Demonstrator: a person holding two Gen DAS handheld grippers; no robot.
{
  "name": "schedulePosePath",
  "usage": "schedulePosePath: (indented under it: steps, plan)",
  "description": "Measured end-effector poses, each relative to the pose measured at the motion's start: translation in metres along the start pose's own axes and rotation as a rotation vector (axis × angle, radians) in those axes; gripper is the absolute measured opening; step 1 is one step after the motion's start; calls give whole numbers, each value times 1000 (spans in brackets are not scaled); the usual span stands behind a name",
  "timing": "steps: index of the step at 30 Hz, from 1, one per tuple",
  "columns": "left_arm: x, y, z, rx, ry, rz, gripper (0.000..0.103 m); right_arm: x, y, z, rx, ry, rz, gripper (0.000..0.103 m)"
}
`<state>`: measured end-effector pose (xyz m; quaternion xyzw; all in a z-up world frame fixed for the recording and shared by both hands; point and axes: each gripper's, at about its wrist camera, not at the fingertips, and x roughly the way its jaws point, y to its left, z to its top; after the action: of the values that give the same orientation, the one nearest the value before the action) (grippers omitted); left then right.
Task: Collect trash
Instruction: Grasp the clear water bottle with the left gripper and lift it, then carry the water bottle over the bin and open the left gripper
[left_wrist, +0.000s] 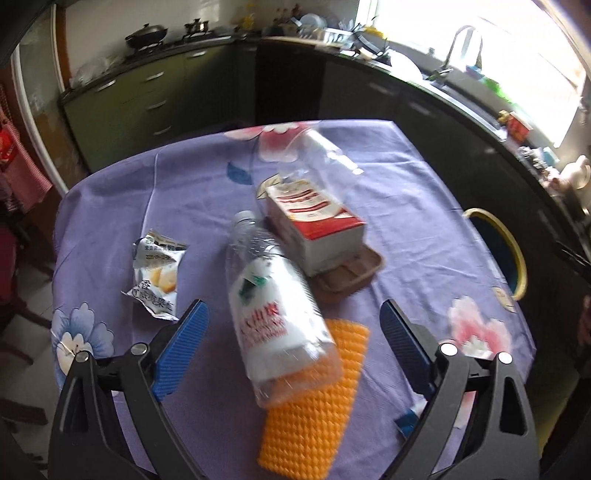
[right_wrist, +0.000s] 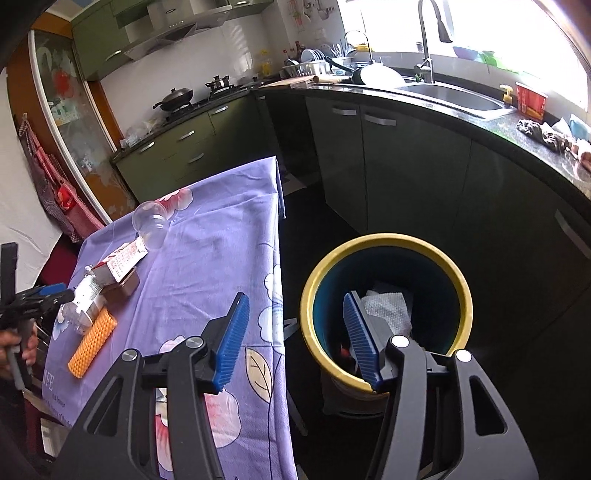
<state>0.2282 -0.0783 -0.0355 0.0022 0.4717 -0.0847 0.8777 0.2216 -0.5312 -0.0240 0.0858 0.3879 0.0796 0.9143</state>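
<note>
A crushed clear plastic bottle (left_wrist: 273, 317) with a white and red label lies on the purple flowered table (left_wrist: 184, 184). Its base rests on an orange foam net (left_wrist: 314, 417). My left gripper (left_wrist: 293, 306) hovers over it, open wide, a blue pad on each side and neither touching. A torn silver snack wrapper (left_wrist: 157, 273) lies to the left. A red and white carton (left_wrist: 314, 221) sits on a brown tray (left_wrist: 347, 277). In the right wrist view, my right gripper (right_wrist: 295, 296) is open and empty at the yellow-rimmed bin (right_wrist: 388, 240), which holds white paper (right_wrist: 388, 310).
A clear empty container (left_wrist: 317, 155) lies on its side at the table's far end. The bin (left_wrist: 513, 251) stands on the floor off the table's right edge. Dark kitchen cabinets (right_wrist: 406, 166) and a sink (right_wrist: 450, 96) run behind. A hand (right_wrist: 22, 347) holds the left gripper's handle.
</note>
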Motion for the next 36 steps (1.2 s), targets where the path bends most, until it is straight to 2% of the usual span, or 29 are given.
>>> schedulePosePath:
  steps: [4,8,14,21,26,36]
  plan:
    - [15,4,5,1,34,41,83,3,-5,-3,3,9,16,55]
    - [33,10,5,-17,100,38,74,8,-8,-4,8,23,27,56]
    - [48,15,6,-6,146,57,73,16,-5,-5,-1,43,40,56]
    - [67,25,4,-10,215,34,53,25,4,-4,-13,62,49,56]
    - [60,31,-1,-12,191,10,52,26,10,-2,-29,66,50,56]
    - [13,35,-12,16,90,4,52,23,29,3,-65,61,62,56]
